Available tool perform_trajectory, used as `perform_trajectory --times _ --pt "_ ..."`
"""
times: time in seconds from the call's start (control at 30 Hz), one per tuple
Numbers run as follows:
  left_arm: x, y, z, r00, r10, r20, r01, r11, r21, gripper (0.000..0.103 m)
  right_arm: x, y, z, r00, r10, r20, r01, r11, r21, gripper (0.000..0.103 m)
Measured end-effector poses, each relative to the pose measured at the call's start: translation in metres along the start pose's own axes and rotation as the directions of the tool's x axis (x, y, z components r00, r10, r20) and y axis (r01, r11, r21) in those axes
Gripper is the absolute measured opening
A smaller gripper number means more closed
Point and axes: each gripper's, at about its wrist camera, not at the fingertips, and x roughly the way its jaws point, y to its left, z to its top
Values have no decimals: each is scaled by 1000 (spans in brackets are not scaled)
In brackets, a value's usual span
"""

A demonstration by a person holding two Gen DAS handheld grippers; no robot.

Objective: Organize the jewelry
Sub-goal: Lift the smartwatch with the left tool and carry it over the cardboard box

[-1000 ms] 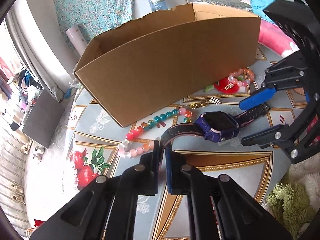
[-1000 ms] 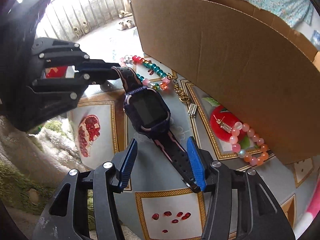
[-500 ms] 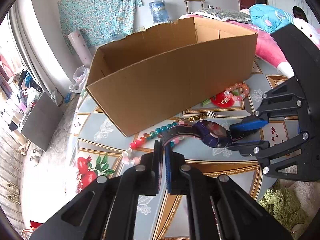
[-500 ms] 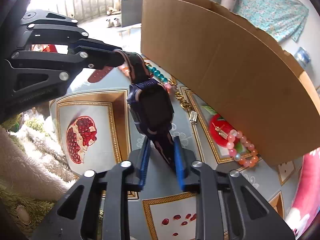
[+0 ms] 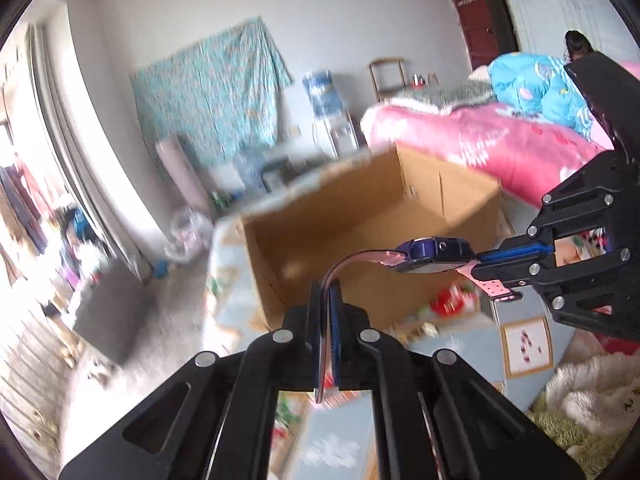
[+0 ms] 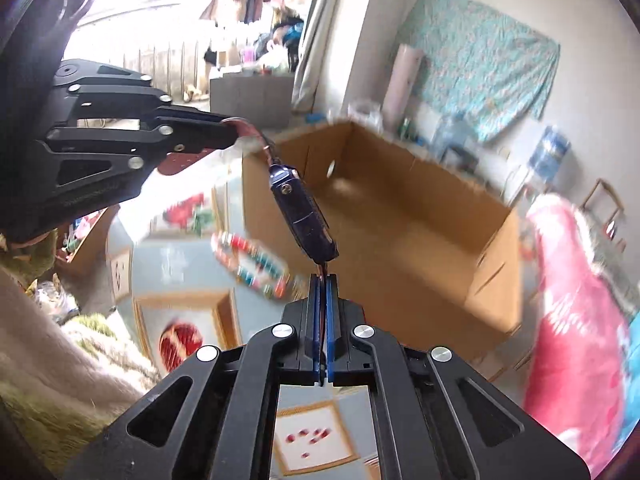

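Purple watch (image 5: 434,255) with pink strap, edge-on, above open cardboard box (image 5: 360,216)

The watch (image 5: 434,255) had a glossy dark-blue plastic case and a smooth pink rubbery strap. The box (image 6: 420,216) was matt brown cardboard. Both grippers' fingers (image 6: 320,300) looked like matt black plastic with bright metal pins. The worktop (image 6: 180,264) wore a smooth printed covering.

Right claw (image 6: 323,280) and left claw (image 6: 234,133) each pinch a strap of the watch (image 6: 302,210) above the cardboard box (image 6: 400,232).
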Motion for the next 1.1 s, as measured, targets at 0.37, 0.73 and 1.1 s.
perform_trajectory --times 0.37,0.73,1.1 --pt "132 45 74 988 -89 -130 97 993 60 4 103 -118 97 980 153 -129 -160 986 -54 1" --pt "253 14 53 931 -63 -361 181 936 303 7 218 -155 91 913 77 -401 -194 946 -260 4" --pt "224 25 31 897 -142 -418 251 943 218 22 185 -185 61 851 253 -460 -303 952 -36 37"
